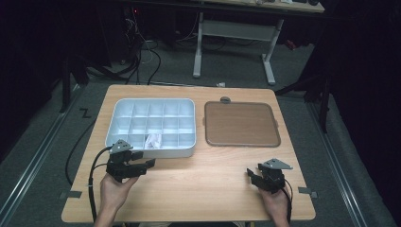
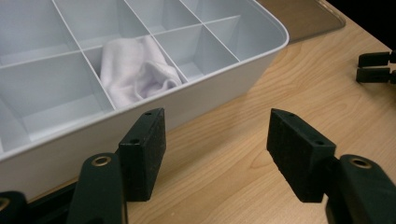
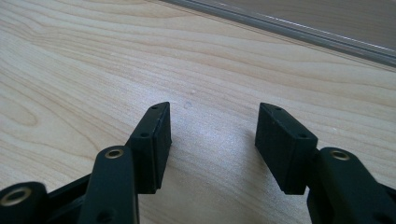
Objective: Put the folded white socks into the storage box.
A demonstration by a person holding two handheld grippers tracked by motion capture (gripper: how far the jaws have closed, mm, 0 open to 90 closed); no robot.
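A white tray [image 1: 120, 116] divided into many compartments lies on the left half of the wooden table. A crumpled white cloth [image 1: 152, 140] [image 2: 137, 70] sits in one compartment of its front row. My left gripper [image 1: 145, 159] [image 2: 217, 116] hovers just in front of the tray's front wall [image 2: 210, 88], open, with nothing between its jaws. My right gripper [image 1: 254, 170] [image 3: 215, 109] stands open and empty over bare wood near the table's front right; its jaw tips [image 2: 376, 66] also appear at the right edge of the left gripper view.
A flat brown tray [image 1: 241, 124] [image 2: 299, 16] [image 3: 303, 23] with a clear rim lies to the right of the white tray. Bare tabletop [image 1: 203, 179] runs between the two grippers. Beyond the table are cables and a desk frame on the floor.
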